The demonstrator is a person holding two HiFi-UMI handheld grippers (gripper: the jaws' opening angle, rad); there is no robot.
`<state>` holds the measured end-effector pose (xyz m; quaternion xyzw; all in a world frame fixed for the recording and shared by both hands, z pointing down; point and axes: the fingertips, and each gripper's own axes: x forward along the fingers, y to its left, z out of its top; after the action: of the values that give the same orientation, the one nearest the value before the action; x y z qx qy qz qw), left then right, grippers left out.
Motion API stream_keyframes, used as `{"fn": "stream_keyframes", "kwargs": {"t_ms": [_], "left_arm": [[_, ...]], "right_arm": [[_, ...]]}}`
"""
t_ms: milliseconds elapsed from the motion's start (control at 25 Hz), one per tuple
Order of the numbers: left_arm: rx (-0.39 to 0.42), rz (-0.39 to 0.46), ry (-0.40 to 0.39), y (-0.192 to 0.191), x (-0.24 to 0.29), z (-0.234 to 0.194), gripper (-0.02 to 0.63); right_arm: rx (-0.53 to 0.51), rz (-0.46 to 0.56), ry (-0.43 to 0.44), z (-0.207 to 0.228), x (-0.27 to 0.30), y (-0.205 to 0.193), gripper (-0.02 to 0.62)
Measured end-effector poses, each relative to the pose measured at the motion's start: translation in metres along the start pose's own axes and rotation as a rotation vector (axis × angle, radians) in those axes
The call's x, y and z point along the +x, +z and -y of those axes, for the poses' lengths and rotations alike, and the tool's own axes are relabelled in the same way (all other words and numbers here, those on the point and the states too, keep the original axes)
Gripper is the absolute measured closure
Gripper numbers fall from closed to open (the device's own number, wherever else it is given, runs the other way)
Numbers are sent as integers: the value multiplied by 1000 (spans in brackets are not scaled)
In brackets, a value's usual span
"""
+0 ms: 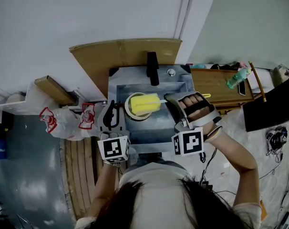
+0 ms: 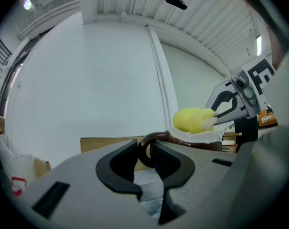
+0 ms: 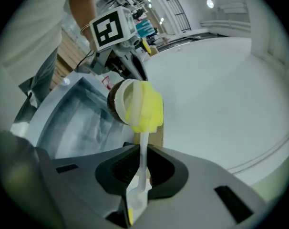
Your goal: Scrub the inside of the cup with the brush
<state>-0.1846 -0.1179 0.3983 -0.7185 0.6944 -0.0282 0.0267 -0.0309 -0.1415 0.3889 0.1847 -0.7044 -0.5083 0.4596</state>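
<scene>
Cup mouth: pretty much blocked, the yellow brush [image 1: 145,104] head covers most of the cup [image 1: 130,109] opening.
12 o'clock: black faucet [image 1: 152,68] stands at the sink [image 1: 154,128] back rim, with a cardboard sheet [image 1: 120,56] leaning behind it. No way through there.
9 o'clock: left tool [image 1: 113,109] is clamped on the cup handle and fills that side; a plastic bag [image 1: 68,120] sits just past it.
3 o'clock: right tool [image 1: 172,100], closed on the brush handle, takes up that edge; beyond it is a wooden board [image 1: 216,87] with a green bottle [image 1: 237,78].
6 o'clock: bare basin floor between the cup and the near rim, the only real open bit.
</scene>
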Motion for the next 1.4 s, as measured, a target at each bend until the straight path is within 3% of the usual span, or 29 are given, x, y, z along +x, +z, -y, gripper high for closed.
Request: {"fn": "stream_keyframes", "kwargs": {"t_ms": [320,640,920,1400], "left_arm": [[47,-22,-11,-2,5,11,523],[85,-30,-19,-1,7,21,523],[97,-33,-44,1,11,37,523],[170,-37,-69,0,16,58,523]], "right_arm": [[-333,-100,-84,8,4,-5,540],[-531,-100,-131,8,0,3,540],[-590,-124,-123,16,9,1,540],[-573,-221,-75,-1,21,-35,540]]}}
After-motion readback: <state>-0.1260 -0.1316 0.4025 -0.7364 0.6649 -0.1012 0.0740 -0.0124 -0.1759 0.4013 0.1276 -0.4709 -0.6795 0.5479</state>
